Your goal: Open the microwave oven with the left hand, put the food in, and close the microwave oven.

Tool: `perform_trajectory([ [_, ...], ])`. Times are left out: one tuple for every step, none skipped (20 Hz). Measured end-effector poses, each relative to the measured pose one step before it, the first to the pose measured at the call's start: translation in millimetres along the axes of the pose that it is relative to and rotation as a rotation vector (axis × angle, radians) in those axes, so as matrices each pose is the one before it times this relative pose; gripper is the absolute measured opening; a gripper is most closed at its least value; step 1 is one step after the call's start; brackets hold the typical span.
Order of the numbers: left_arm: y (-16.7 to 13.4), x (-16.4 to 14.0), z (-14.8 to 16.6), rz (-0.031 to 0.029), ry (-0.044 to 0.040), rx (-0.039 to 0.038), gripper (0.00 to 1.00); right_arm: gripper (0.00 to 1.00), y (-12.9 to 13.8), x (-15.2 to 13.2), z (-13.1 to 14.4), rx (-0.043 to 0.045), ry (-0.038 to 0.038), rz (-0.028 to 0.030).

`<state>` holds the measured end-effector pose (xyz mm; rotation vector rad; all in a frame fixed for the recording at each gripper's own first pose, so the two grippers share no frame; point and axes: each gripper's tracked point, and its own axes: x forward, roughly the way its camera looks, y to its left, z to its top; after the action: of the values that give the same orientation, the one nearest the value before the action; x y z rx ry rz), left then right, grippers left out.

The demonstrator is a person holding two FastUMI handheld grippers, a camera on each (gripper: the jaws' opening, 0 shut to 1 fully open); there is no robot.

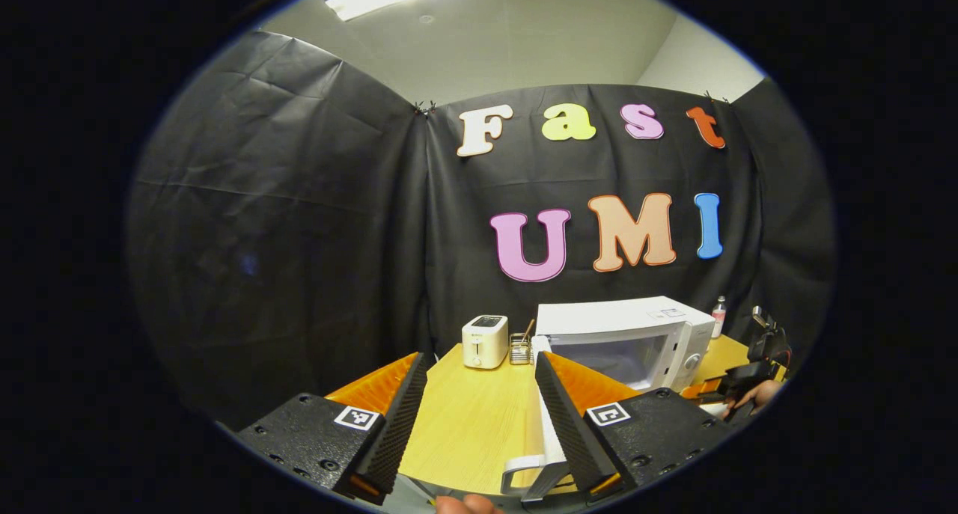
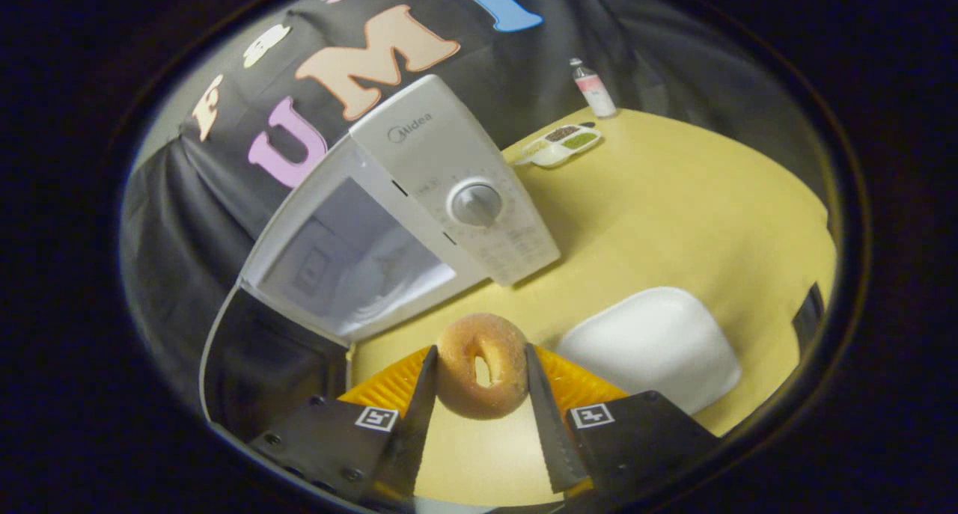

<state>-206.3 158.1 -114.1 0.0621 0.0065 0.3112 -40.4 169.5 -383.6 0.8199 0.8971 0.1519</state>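
The left gripper [image 1: 479,402] is held level, jaws spread wide with nothing between them. The right gripper [image 2: 479,379] is tilted, both fingers pressed on a doughnut [image 2: 480,364]. A hand [image 1: 756,394], seemingly holding the right gripper, shows far off.

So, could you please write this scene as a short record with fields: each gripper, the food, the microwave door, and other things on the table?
left gripper: open, holds nothing
right gripper: shut on the doughnut
microwave: door looks closed
white plate: empty, right of the doughnut
toaster: left of the microwave
also on table: bottle, small divided dish
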Motion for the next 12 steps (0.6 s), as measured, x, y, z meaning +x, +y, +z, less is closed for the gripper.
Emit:
perform_trajectory([
  [-0.56, -0.30, -1.53, 0.00081, 0.00171, 0.00191, 0.86, 0.63, 20.88, 3.97, -1.66, 0.02941, 0.01149, 0.03671],
  [0.91, -0.86, -0.36, 0.00206, 0.00469, 0.00005, 0.86, 0.63, 20.08, 4.61, 1.16, 0.02578, 0.00254, 0.03389],
  [0.84, -1.84, -1.55, 0.00316, 0.00300, -0.00185, 0.86, 0.63, 19.52, 3.63, 0.34, 0.03089, -0.00492, 0.03363],
  [2.48, -0.97, -0.68, 0.00587, 0.00305, -0.00216, 0.86, 0.63, 16.09, 5.32, 0.60, 0.03944, -0.00586, 0.02865],
  [1.87, -1.53, -1.63, 0.00707, 0.00451, -0.00144, 0.86, 0.63, 13.30, 7.32, 0.19, 0.04275, -0.00543, 0.01978],
  [2.02, -0.77, -0.74, 0.00577, 0.00247, -0.00372, 0.86, 0.63, 9.84, 7.16, -2.05, 0.03734, -0.00355, 0.00311],
  [2.32, -1.98, -2.54, 0.00335, 0.00568, -0.00291, 0.89, 0.62, 4.12, 9.71, -3.74, 0.01692, 0.00307, -0.00823],
  [2.24, -0.69, -0.69, 0.00396, 0.00111, -0.00089, 0.89, 0.64, 6.17, 7.51, -2.52, 0.00394, -0.00422, 0.00033],
  [2.73, -0.22, -0.92, 0.00381, 0.00182, 0.00147, 0.86, 0.65, 4.77, 8.04, -0.28, -0.01256, -0.01754, 0.00540],
  [3.64, -0.46, -1.13, 0.00486, 0.00287, 0.00413, 0.86, 0.65, 3.14, 5.93, 0.42, -0.02213, -0.02034, 0.00078],
  [3.15, 0.22, -2.07, 0.00664, 0.00472, 0.00401, 0.86, 0.65, 3.87, 7.21, 0.68, -0.01575, -0.01951, 0.00201],
  [3.77, 0.07, -1.75, 0.00651, 0.00501, 0.00080, 0.86, 0.65, 1.60, 7.33, -0.98, -0.00659, -0.01208, -0.00177],
])
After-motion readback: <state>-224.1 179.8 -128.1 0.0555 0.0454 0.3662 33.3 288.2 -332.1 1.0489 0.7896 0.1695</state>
